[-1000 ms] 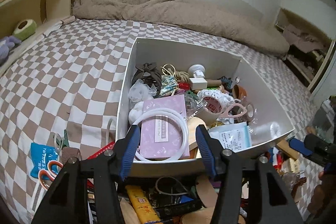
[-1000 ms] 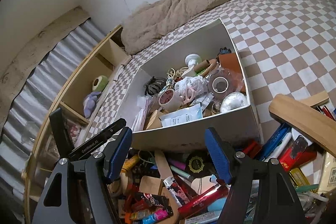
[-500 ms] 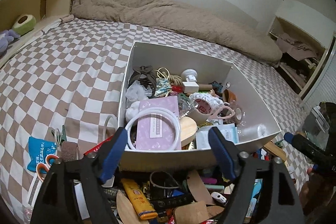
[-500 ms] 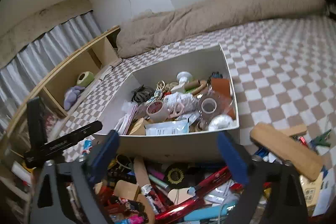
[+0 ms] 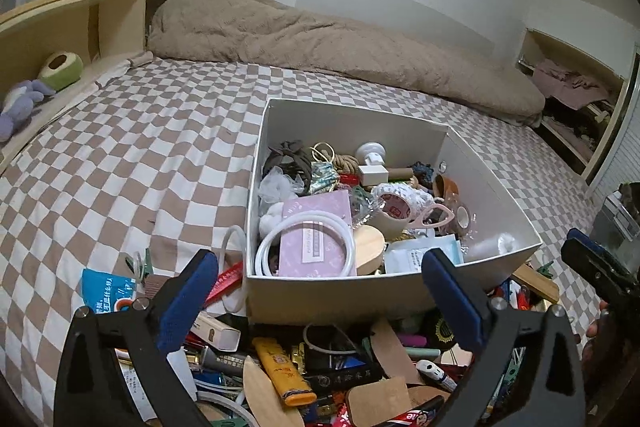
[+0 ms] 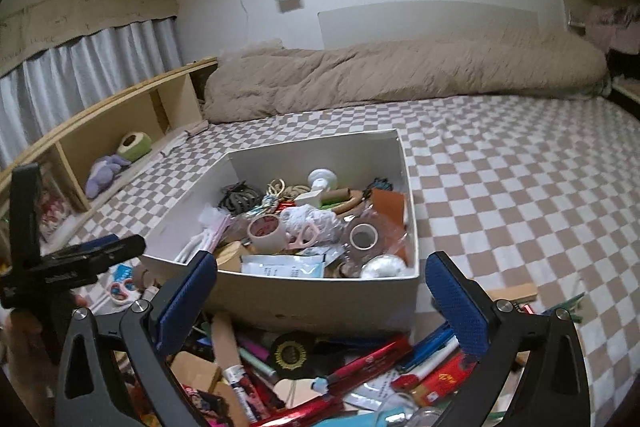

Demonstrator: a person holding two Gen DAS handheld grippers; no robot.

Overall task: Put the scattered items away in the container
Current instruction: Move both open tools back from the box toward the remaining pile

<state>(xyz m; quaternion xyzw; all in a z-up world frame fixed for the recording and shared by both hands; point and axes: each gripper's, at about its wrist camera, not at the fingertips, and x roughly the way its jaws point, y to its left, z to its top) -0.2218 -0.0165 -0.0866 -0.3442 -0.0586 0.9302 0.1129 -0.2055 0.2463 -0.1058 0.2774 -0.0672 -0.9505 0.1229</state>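
Fingers of the left gripper (image 5: 320,301) are spreading apart and grip nothing; those of the right gripper (image 6: 322,301) stand fully apart, also empty. Both grippers hang above a heap of scattered items (image 5: 312,371) on the checkered bedspread (image 5: 120,155), directly in front of the white cardboard box (image 5: 332,301). Box contents include a pink booklet (image 5: 316,231) with a white ring (image 5: 308,247) on it, a tape roll (image 6: 266,235) and pink scissors (image 6: 302,235). A yellow tube (image 5: 280,367) lies in the heap.

Box (image 5: 344,301) near wall blocks straight-in path; top open. Clutter pile (image 6: 304,367) packed under both grippers. Checked bedspread (image 6: 520,195) right of box bare.
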